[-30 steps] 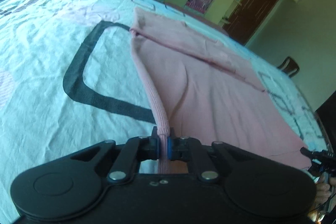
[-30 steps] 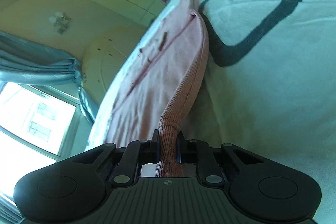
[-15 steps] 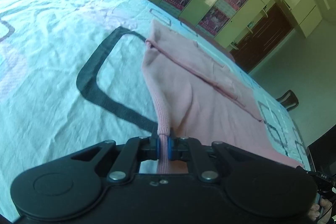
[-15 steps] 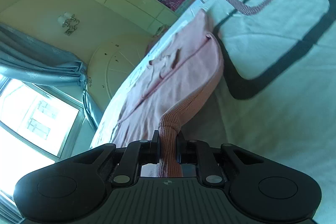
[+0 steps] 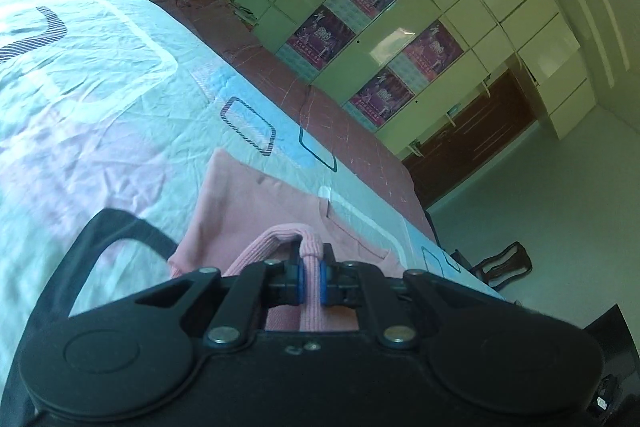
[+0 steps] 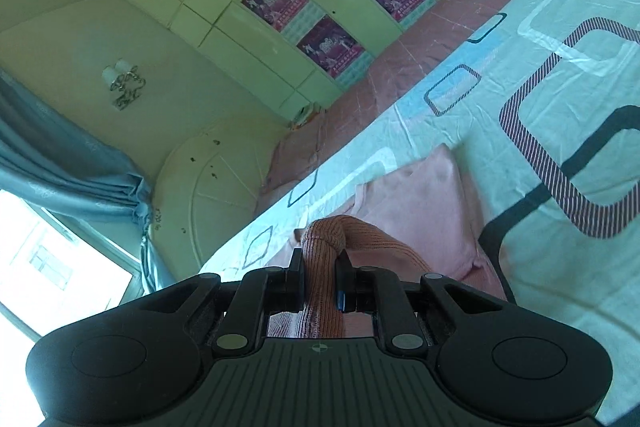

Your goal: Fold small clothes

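Pinching the ribbed hem of the pink knit garment (image 5: 244, 203) in both left tongs (image 5: 310, 277) and right tongs (image 6: 322, 279), I carry it over the body lying mid-bedsheet (image 6: 560, 27), apparently to halve it.

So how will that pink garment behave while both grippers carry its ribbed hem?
Probably floppy: the pink garment bends over itself past the left gripper. Likely light. The ribbed hem bunches in the right gripper, so slipping seems unlikely.

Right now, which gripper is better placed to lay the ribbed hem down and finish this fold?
Neither clearly: the left gripper and the right gripper are both shut on the pink garment, each pinching its ribbed hem. Probably they should lower together.
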{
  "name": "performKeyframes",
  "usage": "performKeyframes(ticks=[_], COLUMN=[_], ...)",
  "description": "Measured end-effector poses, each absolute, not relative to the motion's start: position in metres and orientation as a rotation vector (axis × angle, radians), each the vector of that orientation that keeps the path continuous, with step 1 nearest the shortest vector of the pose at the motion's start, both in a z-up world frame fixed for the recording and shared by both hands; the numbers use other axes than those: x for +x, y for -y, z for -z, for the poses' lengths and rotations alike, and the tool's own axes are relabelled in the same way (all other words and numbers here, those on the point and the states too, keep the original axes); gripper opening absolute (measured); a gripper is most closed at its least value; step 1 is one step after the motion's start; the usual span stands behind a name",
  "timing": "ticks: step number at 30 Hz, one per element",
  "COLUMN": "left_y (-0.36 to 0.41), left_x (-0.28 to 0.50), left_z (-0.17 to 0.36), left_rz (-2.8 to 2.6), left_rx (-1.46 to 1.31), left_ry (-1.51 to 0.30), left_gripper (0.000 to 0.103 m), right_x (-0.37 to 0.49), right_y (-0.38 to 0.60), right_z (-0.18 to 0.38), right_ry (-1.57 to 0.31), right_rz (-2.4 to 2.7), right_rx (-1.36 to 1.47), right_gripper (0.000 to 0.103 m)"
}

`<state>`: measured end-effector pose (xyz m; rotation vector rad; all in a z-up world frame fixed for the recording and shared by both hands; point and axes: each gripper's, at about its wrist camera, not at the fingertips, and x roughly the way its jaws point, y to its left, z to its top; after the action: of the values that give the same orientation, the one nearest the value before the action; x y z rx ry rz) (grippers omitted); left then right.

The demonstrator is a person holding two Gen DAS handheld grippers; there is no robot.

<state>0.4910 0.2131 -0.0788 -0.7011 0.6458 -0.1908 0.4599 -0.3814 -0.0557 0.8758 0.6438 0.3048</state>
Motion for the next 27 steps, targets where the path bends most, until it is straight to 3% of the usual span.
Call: performKeyframes(ticks=[6,11,12,13,14,15,20,23,27], left_y=[-0.203,-0.2,-0.2,-0.203,-0.207,-0.21,-0.204,-0.172,-0.137], left_x=[0.605,0.655,0.658,0.659,0.659,0.659,0.674,0.68,0.685], left_z=[0.127,0.161,0.16,0.159,0.158,0.156,0.147,0.146,0.154], left_rz=[0.162,0.183,0.205,0.224,0.234,0.231,0.256,0.283,0.279], left_rx=[-0.666,-0.619,-0.62,-0.629,-0.642,-0.645,-0.405,-0.091,0.213], left_ry=[-0.8,-0.868,-0.845,-0.813,-0.789,-0.767,-0.769,-0.804,-0.785], left_gripper=[0.006,0.009,0.017,0.032,0.039,0.05,0.05,0.049,0.047], right_x=[0.561,0.616,0.622,0.626,0.628,0.627,0.632,0.643,0.655], right_y=[0.39,0.391,0.393,0.396,0.399,0.401,0.396,0.367,0.325], right_z=[0.116,0.162,0.167,0.169,0.168,0.163,0.141,0.137,0.145], right_ry=[-0.765,-0.831,-0.824,-0.818,-0.795,-0.751,-0.711,-0.764,-0.82], right_rz=[-0.188,-0.177,-0.184,-0.174,-0.155,-0.143,-0.185,-0.233,-0.241], right_rx=[0.979,1.024,1.033,1.037,1.023,0.985,0.734,0.446,0.092], right_gripper=[0.013,0.014,0.02,0.03,0.058,0.069,0.069,0.054,0.053])
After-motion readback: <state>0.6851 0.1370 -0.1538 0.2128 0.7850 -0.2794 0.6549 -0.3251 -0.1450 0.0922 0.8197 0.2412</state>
